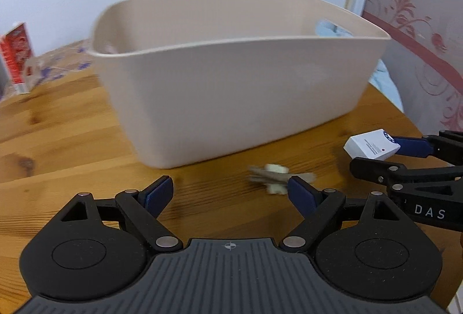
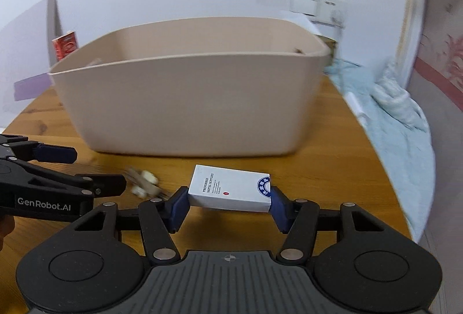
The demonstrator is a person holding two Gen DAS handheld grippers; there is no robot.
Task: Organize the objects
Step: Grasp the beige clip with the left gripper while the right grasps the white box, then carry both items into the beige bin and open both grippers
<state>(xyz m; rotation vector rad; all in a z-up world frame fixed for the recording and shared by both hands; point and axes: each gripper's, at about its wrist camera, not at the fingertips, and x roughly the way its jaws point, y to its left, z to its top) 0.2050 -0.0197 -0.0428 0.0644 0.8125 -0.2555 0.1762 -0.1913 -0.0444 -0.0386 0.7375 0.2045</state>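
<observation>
Straight ahead at twelve o'clock from both tools stands the beige bin [image 2: 188, 100] on the wooden worktop [image 2: 332, 169], its long side facing them and its open top above the level of the tools. The right tool [image 2: 230, 199] has its blue pads pressed on the two short ends of a small white box [image 2: 228, 188], so the box's long axis runs from nine to three o'clock, parallel to the bin's near wall. The left tool [image 1: 230, 192] stands wide apart and holds nothing; a small blurred key-like bundle [image 1: 272, 179] lies just beyond its right pad, at about one o'clock. Judging by this, the right tool's box needs to rise over the near rim [image 2: 185, 59], while the left tool is nearer the bundle.
</observation>
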